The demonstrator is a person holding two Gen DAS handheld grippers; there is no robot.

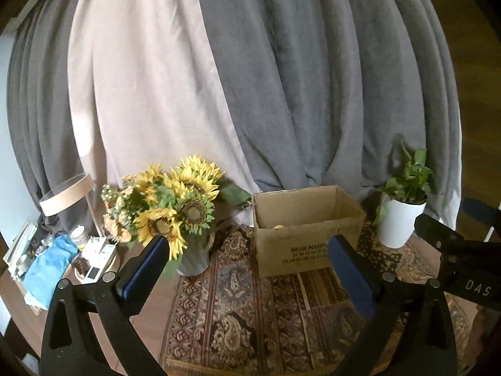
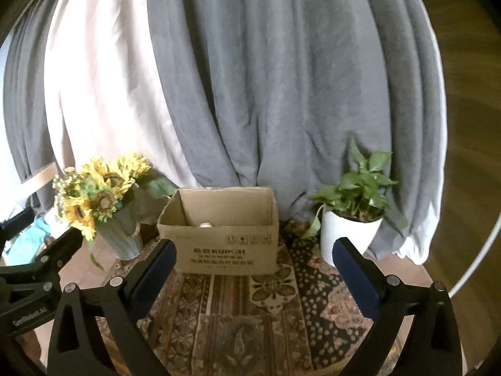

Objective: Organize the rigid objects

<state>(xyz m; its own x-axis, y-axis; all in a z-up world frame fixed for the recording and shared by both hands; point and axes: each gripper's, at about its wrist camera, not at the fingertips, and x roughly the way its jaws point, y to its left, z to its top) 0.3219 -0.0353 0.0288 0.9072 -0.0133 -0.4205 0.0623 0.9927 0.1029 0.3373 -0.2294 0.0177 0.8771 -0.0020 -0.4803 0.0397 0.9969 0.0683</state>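
An open cardboard box point(image 1: 300, 235) stands on a patterned cloth point(image 1: 250, 313) at the back of the table; it also shows in the right wrist view point(image 2: 225, 241). A small pale round object point(image 2: 206, 225) lies inside it, seen as a yellowish bit in the left wrist view point(image 1: 278, 226). My left gripper point(image 1: 247, 250) is open and empty, held in front of the box. My right gripper point(image 2: 253, 255) is open and empty, also in front of the box. The right gripper's body point(image 1: 463, 257) shows at the right of the left wrist view.
A vase of sunflowers point(image 1: 175, 206) stands left of the box, also in the right wrist view point(image 2: 103, 200). A potted green plant point(image 2: 350, 213) in a white pot point(image 1: 397, 222) stands right. Grey and beige curtains point(image 1: 250, 78) hang behind. Clutter and a blue cloth point(image 1: 50, 266) lie far left.
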